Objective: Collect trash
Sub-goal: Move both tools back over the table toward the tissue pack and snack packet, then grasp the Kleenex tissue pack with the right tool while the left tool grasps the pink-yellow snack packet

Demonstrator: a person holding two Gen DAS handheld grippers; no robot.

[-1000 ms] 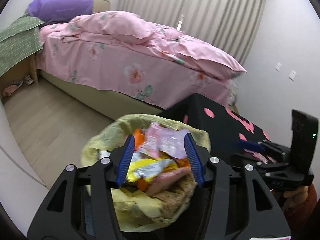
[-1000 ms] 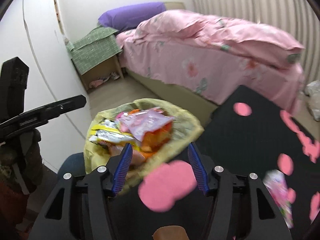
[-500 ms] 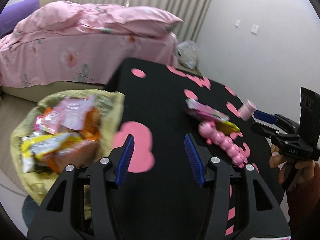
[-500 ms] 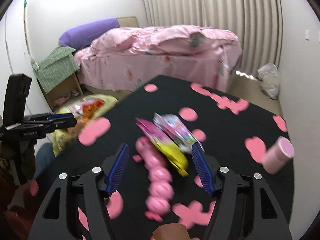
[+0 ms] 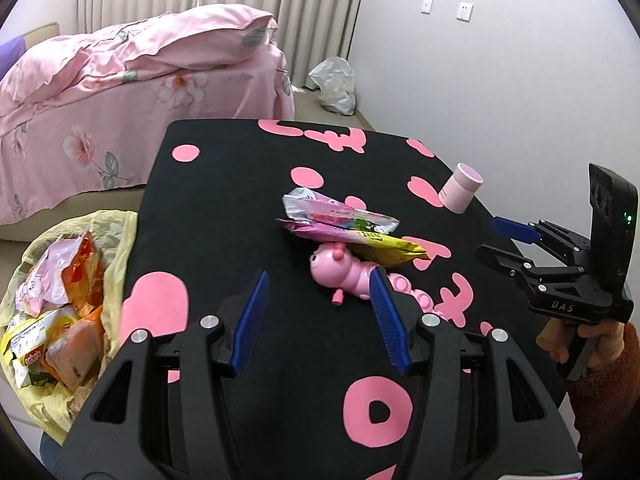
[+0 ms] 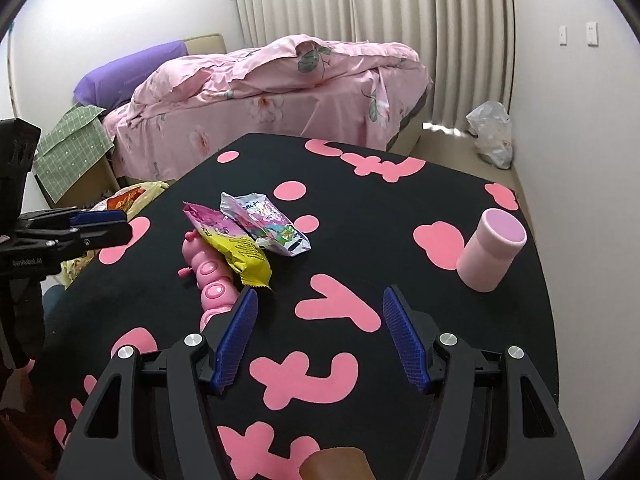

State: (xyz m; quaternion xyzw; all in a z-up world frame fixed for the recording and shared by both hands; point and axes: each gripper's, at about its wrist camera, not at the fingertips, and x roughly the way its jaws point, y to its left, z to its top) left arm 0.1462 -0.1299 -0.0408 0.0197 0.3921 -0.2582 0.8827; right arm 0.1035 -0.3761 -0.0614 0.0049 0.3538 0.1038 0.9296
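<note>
Two snack wrappers lie mid-table: a silver-pink one [image 5: 340, 213] [image 6: 266, 224] and a purple-yellow one [image 5: 360, 242] [image 6: 230, 242] that rests across a pink caterpillar toy [image 5: 348, 274] [image 6: 210, 280]. A yellow trash bag [image 5: 116, 240] full of wrappers hangs at the table's left edge; in the right wrist view its rim [image 6: 150, 189] shows. My left gripper [image 5: 320, 312] is open and empty, just short of the toy. My right gripper [image 6: 320, 332] is open and empty over the table, right of the wrappers; it also shows in the left wrist view [image 5: 504, 242].
The table wears a black cloth with pink shapes [image 5: 224, 184] [image 6: 380, 216]. A pink cup [image 5: 460, 192] [image 6: 490, 256] stands near its right edge. A pink bed [image 5: 120, 92] [image 6: 280, 92] lies beyond. A white plastic bag [image 5: 334, 86] [image 6: 492, 134] sits on the floor by the curtain.
Both grippers have swung from over the trash bag to the right, over the table. The wrappers and toy have come into view ahead. Both stay open and empty.
</note>
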